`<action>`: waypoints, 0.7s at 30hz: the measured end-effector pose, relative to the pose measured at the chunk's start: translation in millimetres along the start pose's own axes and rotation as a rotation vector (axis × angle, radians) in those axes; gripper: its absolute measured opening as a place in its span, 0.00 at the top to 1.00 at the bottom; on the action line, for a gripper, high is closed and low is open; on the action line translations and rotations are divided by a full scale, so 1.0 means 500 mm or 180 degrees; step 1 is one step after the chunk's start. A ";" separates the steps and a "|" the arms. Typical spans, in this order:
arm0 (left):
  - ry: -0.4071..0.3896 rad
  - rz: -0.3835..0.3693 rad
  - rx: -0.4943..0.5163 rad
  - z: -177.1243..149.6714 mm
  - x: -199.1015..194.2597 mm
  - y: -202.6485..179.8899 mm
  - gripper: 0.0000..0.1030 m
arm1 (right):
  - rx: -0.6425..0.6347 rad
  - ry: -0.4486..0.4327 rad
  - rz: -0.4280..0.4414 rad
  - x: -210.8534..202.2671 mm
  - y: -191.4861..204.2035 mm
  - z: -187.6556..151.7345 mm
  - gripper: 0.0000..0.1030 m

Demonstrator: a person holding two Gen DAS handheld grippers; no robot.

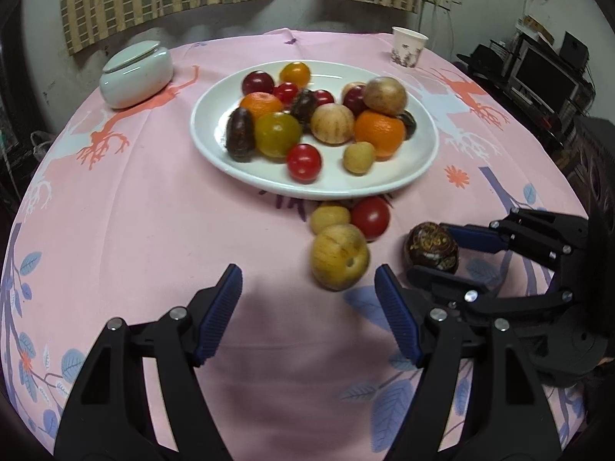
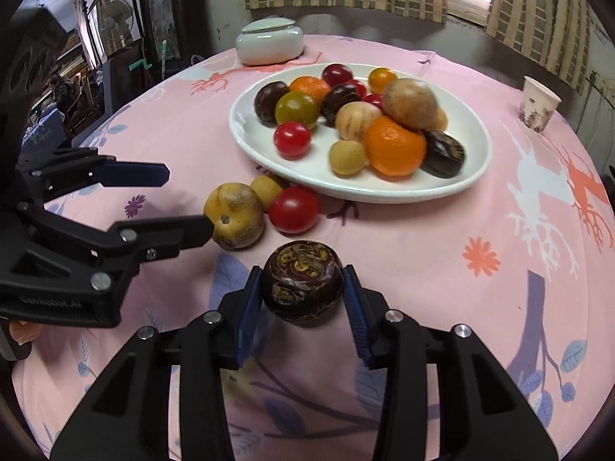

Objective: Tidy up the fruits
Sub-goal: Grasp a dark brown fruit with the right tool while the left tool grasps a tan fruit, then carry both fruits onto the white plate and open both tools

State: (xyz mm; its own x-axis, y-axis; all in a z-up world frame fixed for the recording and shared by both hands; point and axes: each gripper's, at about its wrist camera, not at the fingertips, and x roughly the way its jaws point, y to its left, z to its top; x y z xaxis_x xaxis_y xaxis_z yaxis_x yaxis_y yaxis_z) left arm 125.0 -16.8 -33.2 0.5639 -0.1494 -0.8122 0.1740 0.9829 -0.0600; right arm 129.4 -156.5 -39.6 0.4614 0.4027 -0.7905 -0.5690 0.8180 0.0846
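A white plate [image 1: 346,192] [image 2: 384,196] holds several fruits: oranges, red tomatoes, yellow and dark ones. On the pink cloth just in front of it lie a large yellow fruit [image 1: 338,255] [image 2: 234,215], a small yellow fruit [image 1: 329,217] [image 2: 267,190] and a red tomato [image 1: 371,217] [image 2: 294,209]. My right gripper [image 2: 301,269] [image 1: 426,247] is shut on a dark brown fruit [image 2: 301,284] [image 1: 432,246] that rests on the cloth, with both pads against its sides. My left gripper [image 1: 308,271] [image 2: 188,199] stands open and holds nothing, its right finger close beside the large yellow fruit.
A pale lidded ceramic jar [image 1: 134,73] [image 2: 269,40] sits at the far left of the round table. A paper cup [image 1: 408,46] [image 2: 538,103] stands at the far right. Curtains and a wall lie behind, with dark furniture beyond the table's sides.
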 end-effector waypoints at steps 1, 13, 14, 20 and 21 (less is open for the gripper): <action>0.0009 -0.0011 0.0025 0.001 0.003 -0.008 0.29 | 0.0035 -0.0027 -0.0011 -0.009 -0.010 -0.004 0.59; 0.0101 -0.0009 0.0096 0.014 0.043 -0.037 0.47 | 0.0278 -0.0206 0.0060 -0.063 -0.064 -0.022 0.59; 0.0136 -0.0038 0.0090 0.015 0.050 -0.038 0.52 | 0.0276 -0.0211 0.0073 -0.065 -0.064 -0.022 0.59; 0.0177 -0.0064 0.0036 0.016 0.070 -0.036 0.64 | 0.0278 -0.0228 0.0101 -0.070 -0.066 -0.023 0.59; 0.0175 -0.0092 0.0023 0.015 0.067 -0.035 0.64 | 0.0281 -0.0233 0.0108 -0.071 -0.066 -0.023 0.59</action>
State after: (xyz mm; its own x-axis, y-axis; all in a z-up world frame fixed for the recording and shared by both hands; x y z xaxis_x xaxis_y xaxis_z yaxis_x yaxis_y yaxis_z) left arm 147.0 -40.0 -54.9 0.5135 -0.1714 -0.8408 0.1953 0.9775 -0.0799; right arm 124.0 -202.6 -21.4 0.4932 0.4569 -0.7402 -0.5244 0.8351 0.1661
